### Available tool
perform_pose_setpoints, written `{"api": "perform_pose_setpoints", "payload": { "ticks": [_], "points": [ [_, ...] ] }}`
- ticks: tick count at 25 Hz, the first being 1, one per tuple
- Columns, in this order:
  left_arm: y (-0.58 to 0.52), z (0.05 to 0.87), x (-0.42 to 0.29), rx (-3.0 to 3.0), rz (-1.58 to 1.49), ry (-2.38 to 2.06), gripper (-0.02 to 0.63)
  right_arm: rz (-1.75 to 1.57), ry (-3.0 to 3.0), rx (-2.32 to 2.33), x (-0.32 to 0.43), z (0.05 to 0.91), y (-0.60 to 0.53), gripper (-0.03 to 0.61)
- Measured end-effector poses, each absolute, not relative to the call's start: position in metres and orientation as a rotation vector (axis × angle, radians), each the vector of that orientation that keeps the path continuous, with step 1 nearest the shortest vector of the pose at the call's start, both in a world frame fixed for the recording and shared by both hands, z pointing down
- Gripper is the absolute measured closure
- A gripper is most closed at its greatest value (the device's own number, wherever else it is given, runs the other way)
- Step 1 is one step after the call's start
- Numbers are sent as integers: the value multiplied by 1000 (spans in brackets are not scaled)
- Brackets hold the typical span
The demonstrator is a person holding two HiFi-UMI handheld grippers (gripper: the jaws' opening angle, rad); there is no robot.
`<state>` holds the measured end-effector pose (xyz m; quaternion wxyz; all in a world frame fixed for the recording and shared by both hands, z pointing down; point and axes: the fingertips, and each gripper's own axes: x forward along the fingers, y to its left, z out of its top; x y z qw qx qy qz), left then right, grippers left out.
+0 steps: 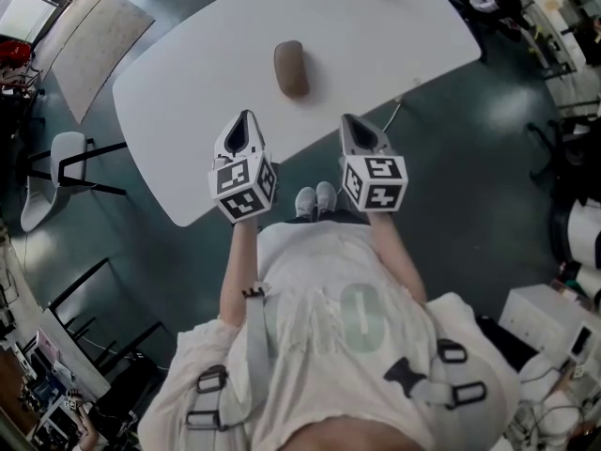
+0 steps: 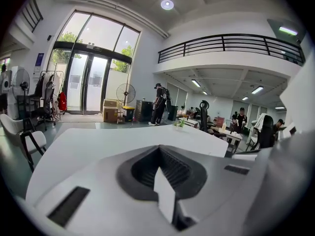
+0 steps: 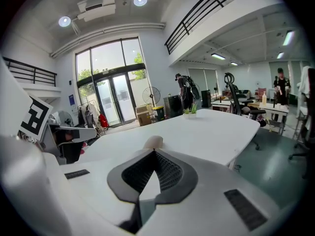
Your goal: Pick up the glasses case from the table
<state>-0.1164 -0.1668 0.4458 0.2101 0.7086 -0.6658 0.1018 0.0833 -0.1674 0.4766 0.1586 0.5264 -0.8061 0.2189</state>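
Observation:
The brown oval glasses case [image 1: 291,68] lies on the white table [image 1: 188,101], out past both grippers and about midway between them. My left gripper [image 1: 246,122] hovers over the table's near edge, its jaws closed together with nothing in them. My right gripper [image 1: 350,123] is level with it on the right, also shut and empty. In the right gripper view the case [image 3: 153,141] peeks out just beyond the closed tips of the right gripper [image 3: 155,152]. The left gripper view shows the left gripper [image 2: 159,148] over bare tabletop [image 2: 98,141], and the case is hidden there.
A small potted plant [image 3: 189,111] stands at the table's far end. A white chair [image 1: 52,172] is on the floor to the left, and office chairs and desks [image 1: 563,26] stand to the right. My shoes [image 1: 315,200] are at the table's edge. People stand in the background [image 2: 158,104].

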Motion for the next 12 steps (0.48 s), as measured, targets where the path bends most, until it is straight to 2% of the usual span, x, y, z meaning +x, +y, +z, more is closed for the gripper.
{"api": "perform_pose_setpoints", "payload": {
  "ticks": [12],
  "points": [
    [-177, 446, -88, 1972, 309, -1919, 611, 639, -2332, 1484, 117, 493, -175, 577]
  ]
}}
